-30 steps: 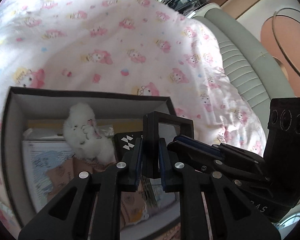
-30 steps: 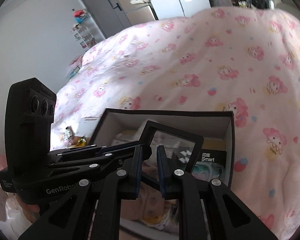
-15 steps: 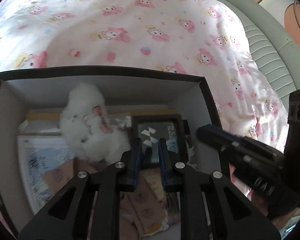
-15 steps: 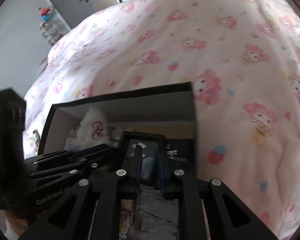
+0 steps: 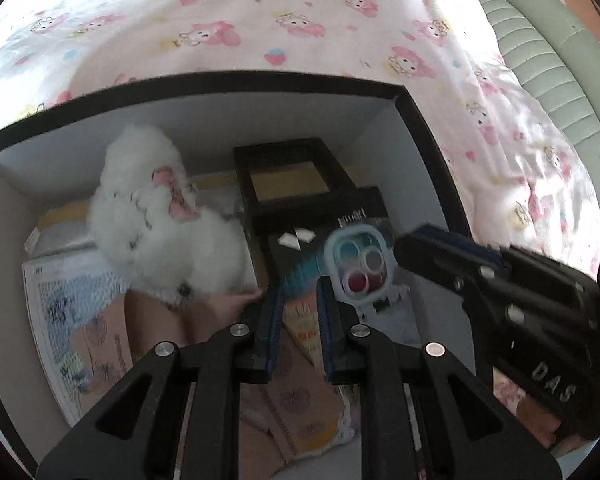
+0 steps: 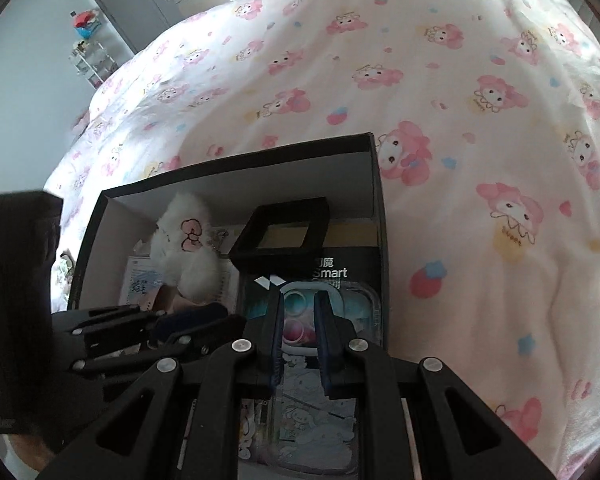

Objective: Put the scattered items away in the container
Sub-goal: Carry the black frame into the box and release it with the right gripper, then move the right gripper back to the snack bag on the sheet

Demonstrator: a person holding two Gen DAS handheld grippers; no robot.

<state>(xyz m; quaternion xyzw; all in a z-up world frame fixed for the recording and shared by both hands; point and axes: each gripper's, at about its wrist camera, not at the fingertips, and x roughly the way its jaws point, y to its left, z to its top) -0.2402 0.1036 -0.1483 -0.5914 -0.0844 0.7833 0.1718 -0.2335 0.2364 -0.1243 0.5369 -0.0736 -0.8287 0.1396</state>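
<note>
1. Black frame: in box on bed, leaning against back wall; may topple.
2. Left gripper, right gripper: jaws narrowly apart, empty; could knock frame or plush toy.

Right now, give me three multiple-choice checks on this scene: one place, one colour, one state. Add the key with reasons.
1. Where is the black frame?
A. outside the box
B. inside the box, near its far wall
C. hung on a wall
2. What colour is the plush toy?
A. white
B. green
C. brown
3. What is the right tool holding?
A. the frame
B. the plush toy
C. nothing

Key: B, the frame lies within the box walls. A, the fur is white with a pink bow. C, the gap between the fingers is bare.
</note>
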